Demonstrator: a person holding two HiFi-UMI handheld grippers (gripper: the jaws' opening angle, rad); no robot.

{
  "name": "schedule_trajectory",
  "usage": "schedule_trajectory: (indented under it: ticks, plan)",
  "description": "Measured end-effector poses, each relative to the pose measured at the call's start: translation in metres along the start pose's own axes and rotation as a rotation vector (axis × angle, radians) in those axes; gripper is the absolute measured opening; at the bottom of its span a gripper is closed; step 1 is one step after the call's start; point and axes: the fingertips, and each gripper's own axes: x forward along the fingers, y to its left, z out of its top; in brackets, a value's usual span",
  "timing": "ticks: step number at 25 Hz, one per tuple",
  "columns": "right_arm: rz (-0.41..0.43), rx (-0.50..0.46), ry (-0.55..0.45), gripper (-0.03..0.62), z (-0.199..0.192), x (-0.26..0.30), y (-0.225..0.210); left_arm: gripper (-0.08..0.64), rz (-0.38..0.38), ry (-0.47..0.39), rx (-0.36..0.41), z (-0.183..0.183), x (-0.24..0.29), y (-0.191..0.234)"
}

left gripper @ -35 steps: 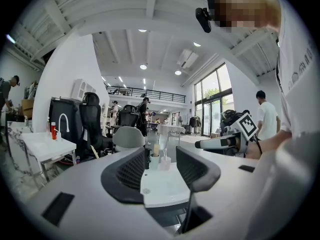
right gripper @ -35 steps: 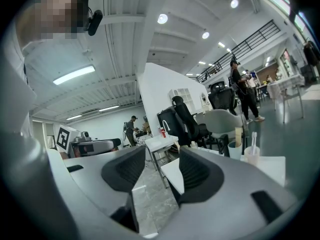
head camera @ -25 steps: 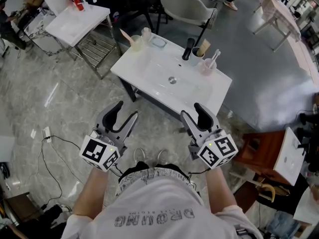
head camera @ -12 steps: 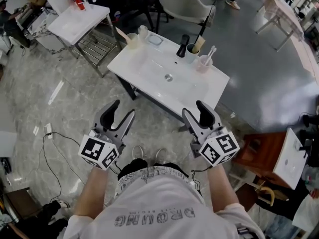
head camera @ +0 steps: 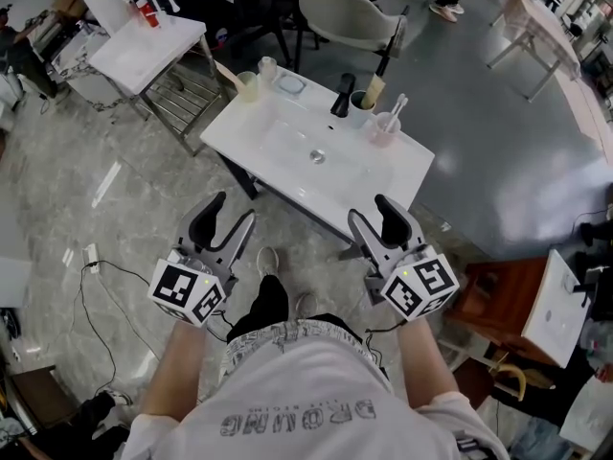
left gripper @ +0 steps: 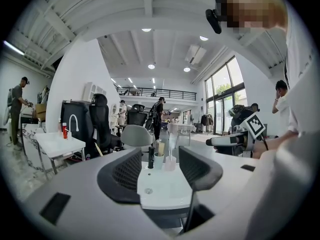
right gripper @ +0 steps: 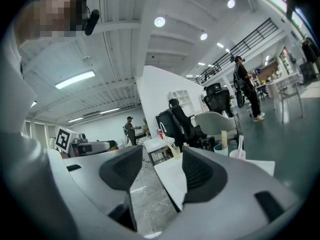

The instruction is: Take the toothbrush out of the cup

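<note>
The left gripper [head camera: 228, 217] hangs short of the washbasin's [head camera: 278, 149] near edge, jaws wide apart and empty. The right gripper [head camera: 373, 215] is spread just as wide, holding nothing. The toothbrush [head camera: 397, 106] stands in the cup [head camera: 385, 130] on the washbasin's far edge towards its right corner, well apart from both.

The person is wearing a pale grey short-sleeved T-shirt [head camera: 297, 401] with dark block lettering across it. A black-and-white printed waistband [head camera: 292, 333] is showing below it, above a dark trouser leg [head camera: 268, 300] and light shoes [head camera: 267, 258]. The left claw [head camera: 230, 214] and right claw [head camera: 372, 213] are showing grey shells and black ribbed pads [left gripper: 126, 171] — each is carrying a cube [head camera: 189, 293] with black-and-white square markers. A black camera [left gripper: 214, 20] is showing at the head.
</note>
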Motion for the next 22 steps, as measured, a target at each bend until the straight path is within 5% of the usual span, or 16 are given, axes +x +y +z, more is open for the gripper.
schedule_trajectory:
  ticks: [10, 22]
  plan:
    - [-0.015, -0.008, 0.006, 0.249, 0.007, 0.03, -0.011, 0.238, -0.003, -0.017, -0.015, 0.001, 0.02, 0.03]
    - [-0.059, 0.013, 0.046, 0.249, 0.003, 0.129, -0.03, 0.238, -0.024, 0.013, -0.051, -0.012, 0.07, 0.126]
